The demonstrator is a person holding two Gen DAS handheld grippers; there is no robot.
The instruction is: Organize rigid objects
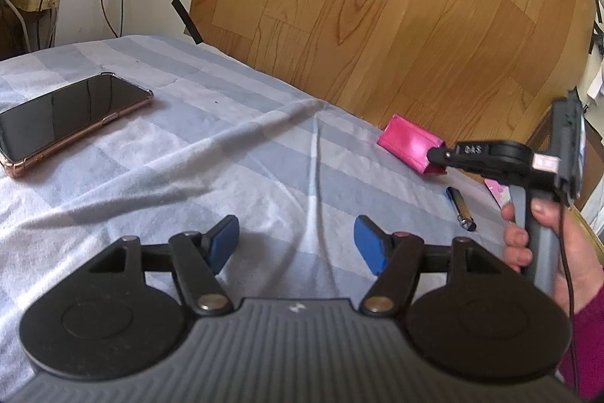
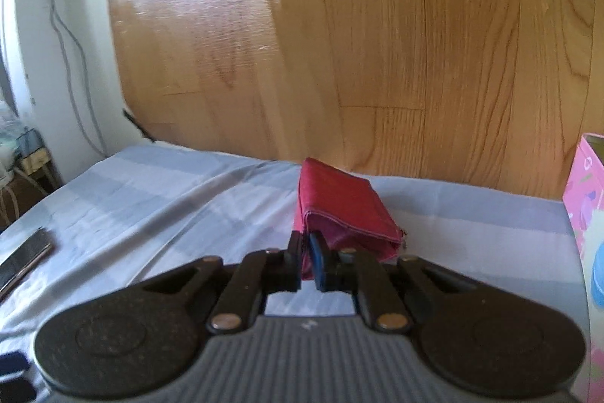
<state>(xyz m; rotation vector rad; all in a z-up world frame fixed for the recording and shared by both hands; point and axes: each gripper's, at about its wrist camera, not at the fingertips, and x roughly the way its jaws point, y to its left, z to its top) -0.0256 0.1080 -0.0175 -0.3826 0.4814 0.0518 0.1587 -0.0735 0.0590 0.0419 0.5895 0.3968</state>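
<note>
Wallet [image 2: 341,210] is getting pinched by only its corner in the right gripper [image 2: 308,261] — probably slipping out — while the left gripper [image 1: 296,244] is hanging wide and empty.

"CAS" on right gripper [image 1: 438,153]

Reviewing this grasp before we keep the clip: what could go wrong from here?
1. The right gripper pinches only the near corner of the pink wallet, so it may swing or slip when lifted.
2. The battery lies loose on the cloth just below that gripper; a low sweep could roll it.
3. The left gripper is open and idle, giving no support.
</note>
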